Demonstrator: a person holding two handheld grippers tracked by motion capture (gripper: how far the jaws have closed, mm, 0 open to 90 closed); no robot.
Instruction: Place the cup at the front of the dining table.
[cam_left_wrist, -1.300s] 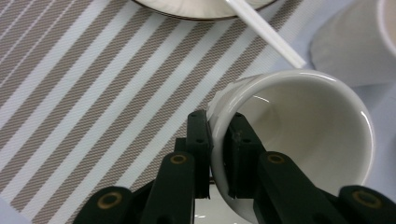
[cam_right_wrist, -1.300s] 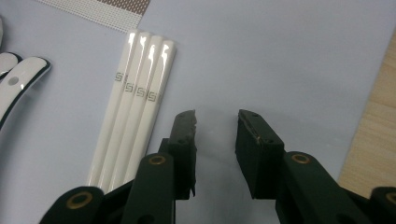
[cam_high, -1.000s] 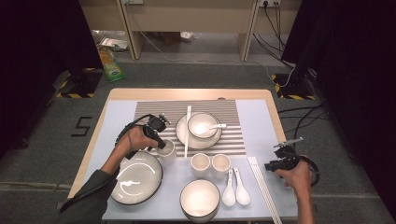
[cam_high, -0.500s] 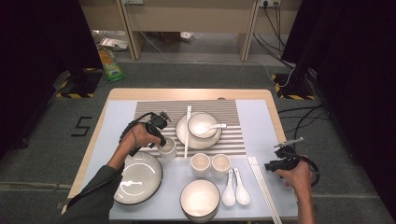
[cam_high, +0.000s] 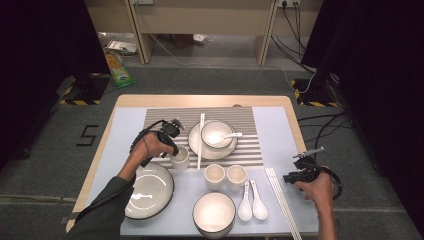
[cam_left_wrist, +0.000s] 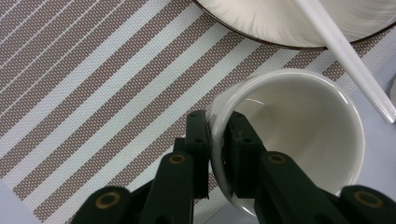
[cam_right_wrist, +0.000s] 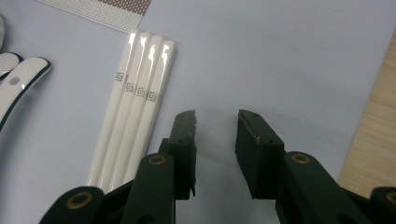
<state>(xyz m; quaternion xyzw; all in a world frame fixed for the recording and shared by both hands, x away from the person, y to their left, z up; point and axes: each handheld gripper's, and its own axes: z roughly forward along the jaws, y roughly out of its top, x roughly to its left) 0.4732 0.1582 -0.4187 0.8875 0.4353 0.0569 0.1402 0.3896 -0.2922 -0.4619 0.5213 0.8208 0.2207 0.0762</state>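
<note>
A large dark "5" (cam_high: 88, 135) is marked on the grey floor to the left of the table. In the right gripper view, each of the white chopsticks (cam_right_wrist: 135, 102) lying side by side on the pale blue mat carries a small grey squared-spiral emblem that looks like an "S" or "5", at the same height on each stick. A green packet (cam_high: 118, 67) lies on the floor beyond the table with a blue-and-white oval logo on it, too small to read.
</note>
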